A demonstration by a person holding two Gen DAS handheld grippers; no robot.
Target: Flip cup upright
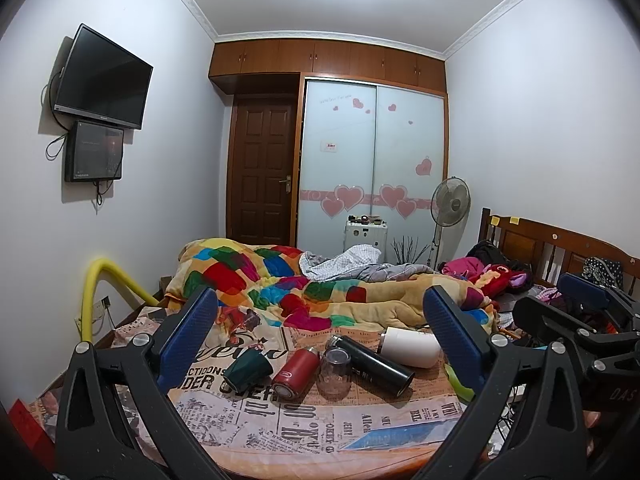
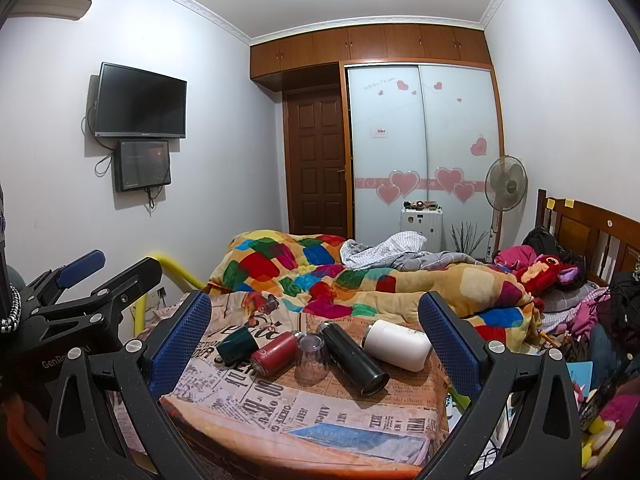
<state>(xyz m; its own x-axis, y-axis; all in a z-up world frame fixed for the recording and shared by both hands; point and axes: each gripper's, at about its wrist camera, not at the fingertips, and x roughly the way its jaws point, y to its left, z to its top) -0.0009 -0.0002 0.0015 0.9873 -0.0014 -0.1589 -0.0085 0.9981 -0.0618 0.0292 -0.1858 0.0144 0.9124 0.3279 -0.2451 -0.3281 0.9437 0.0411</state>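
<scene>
The clear glass cup [image 1: 335, 372] stood mouth-down on the newspaper-print cloth [image 1: 320, 420] at the foot of the bed, in the middle of a row; a red flask [image 1: 295, 374] lay just to its left, a black flask [image 1: 370, 364] lay on its side just to its right, perhaps touching it, though the glass blurred that edge; further left a dark green cup [image 1: 248, 370] lay tipped over, and further right a white bottle [image 1: 412, 347] lay flat; behind them a patchwork blanket [image 1: 280, 280] was heaped. The left gripper [image 1: 320, 330] hung short of the row, fingers spread wide and empty; the right gripper [image 2: 315, 328] likewise gaped, holding nothing.
</scene>
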